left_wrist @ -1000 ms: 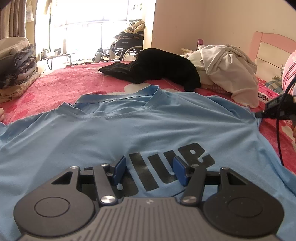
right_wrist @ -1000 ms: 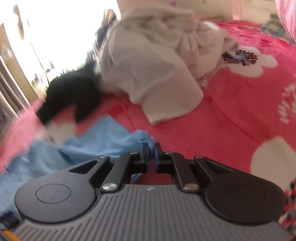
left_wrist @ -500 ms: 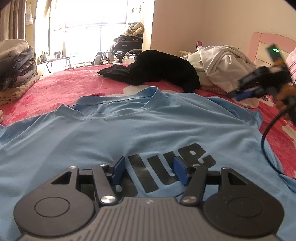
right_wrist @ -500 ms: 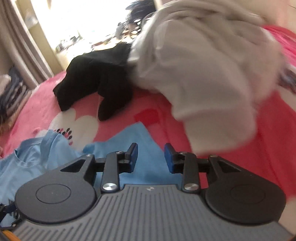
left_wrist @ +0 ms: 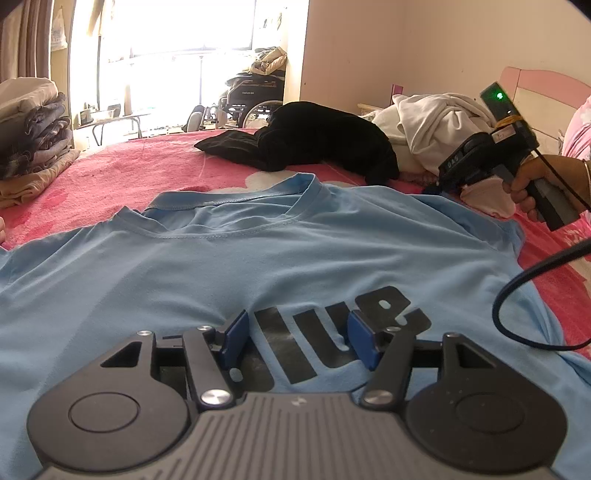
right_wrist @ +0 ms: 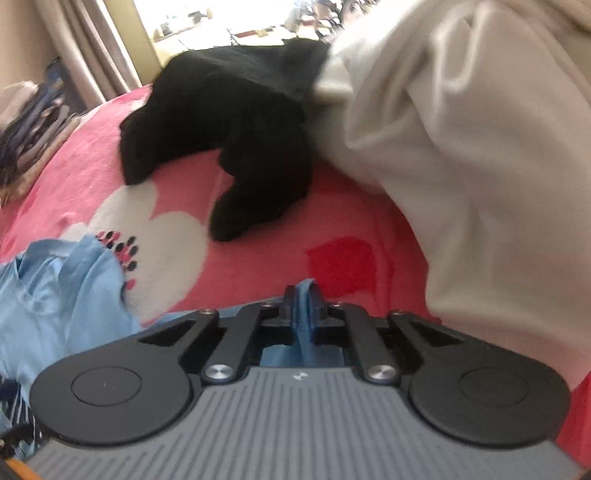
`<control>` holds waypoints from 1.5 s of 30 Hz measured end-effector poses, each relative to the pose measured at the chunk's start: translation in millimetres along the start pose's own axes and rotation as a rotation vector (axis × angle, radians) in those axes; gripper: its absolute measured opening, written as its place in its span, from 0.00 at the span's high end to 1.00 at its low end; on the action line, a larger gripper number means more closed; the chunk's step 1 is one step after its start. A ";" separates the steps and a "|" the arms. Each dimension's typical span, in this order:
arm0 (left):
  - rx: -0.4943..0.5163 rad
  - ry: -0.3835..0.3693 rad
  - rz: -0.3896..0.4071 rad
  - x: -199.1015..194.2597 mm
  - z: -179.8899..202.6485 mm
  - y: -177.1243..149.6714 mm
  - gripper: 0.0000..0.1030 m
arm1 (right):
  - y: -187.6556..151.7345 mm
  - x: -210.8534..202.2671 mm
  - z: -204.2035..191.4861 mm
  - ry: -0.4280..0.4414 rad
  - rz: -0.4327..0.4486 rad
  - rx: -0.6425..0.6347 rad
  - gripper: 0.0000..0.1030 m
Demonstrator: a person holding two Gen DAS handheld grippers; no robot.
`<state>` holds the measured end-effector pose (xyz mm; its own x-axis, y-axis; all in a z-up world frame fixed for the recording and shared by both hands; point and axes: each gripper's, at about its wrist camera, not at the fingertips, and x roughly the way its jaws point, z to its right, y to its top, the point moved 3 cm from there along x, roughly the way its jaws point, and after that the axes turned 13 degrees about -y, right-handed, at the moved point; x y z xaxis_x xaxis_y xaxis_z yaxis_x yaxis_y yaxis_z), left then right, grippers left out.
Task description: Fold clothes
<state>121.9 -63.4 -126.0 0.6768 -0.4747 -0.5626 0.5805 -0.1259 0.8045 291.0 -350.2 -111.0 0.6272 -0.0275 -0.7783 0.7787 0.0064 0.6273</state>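
Barely begun — the blue shirt (left_wrist: pixel 258 258) lies spread flat on the bed (left_wrist: pixel 110 173), unfolded. The right gripper (right_wrist: pixel 303 295) is clenched on its far-right shoulder edge; the left gripper (left_wrist: pixel 299 332) hangs open over the print.

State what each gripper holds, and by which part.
Right gripper: shut on the blue shirt, pinching a fold at its shoulder edge. Left gripper: open over the print, holding nothing.

Bright daylight floods a window (left_wrist: pixel 177 33) at eleven o'clock, with a curtain (left_wrist: pixel 33 37) beside it. Plain cream wall (left_wrist: pixel 424 40) at one o'clock; pink headboard (left_wrist: pixel 543 81) at two o'clock.
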 end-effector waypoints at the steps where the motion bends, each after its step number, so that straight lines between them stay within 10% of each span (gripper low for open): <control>1: 0.000 0.000 0.000 0.1 0.1 0.0 0.41 | 2.4 -6.0 0.1 -0.019 0.044 -0.001 0.97; 6: 0.003 0.002 0.000 0.6 0.4 -0.2 0.41 | 14.6 -12.8 24.1 -0.190 0.179 0.078 0.98; 15: 0.009 0.007 -0.001 1.3 1.3 -0.2 0.41 | 5.7 30.1 33.4 -0.318 0.107 0.053 0.97; 23: 0.013 0.010 -0.001 1.6 1.8 -0.5 0.40 | -0.7 -31.8 42.0 -0.196 0.174 0.204 0.66; 30: 0.015 0.013 -0.003 1.8 2.4 -0.3 0.40 | -67.2 -67.6 72.7 -0.042 -0.094 0.522 0.63; 35: 0.016 0.015 -0.004 1.7 2.6 -0.1 0.40 | -95.4 -63.1 61.4 -0.046 -0.118 0.500 0.70; 37: 0.015 0.015 -0.005 1.8 2.4 0.1 0.40 | -95.4 -63.7 55.8 -0.053 -0.087 0.476 0.96; 45: 0.017 0.017 -0.006 2.5 2.3 0.2 0.40 | -95.1 -62.0 69.4 -0.190 -0.055 0.476 0.97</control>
<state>122.7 -66.6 -126.8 0.6814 -0.4587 -0.5704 0.5767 -0.1433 0.8043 177.2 -418.5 -120.7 0.5375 -0.1961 -0.8201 0.6912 -0.4546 0.5618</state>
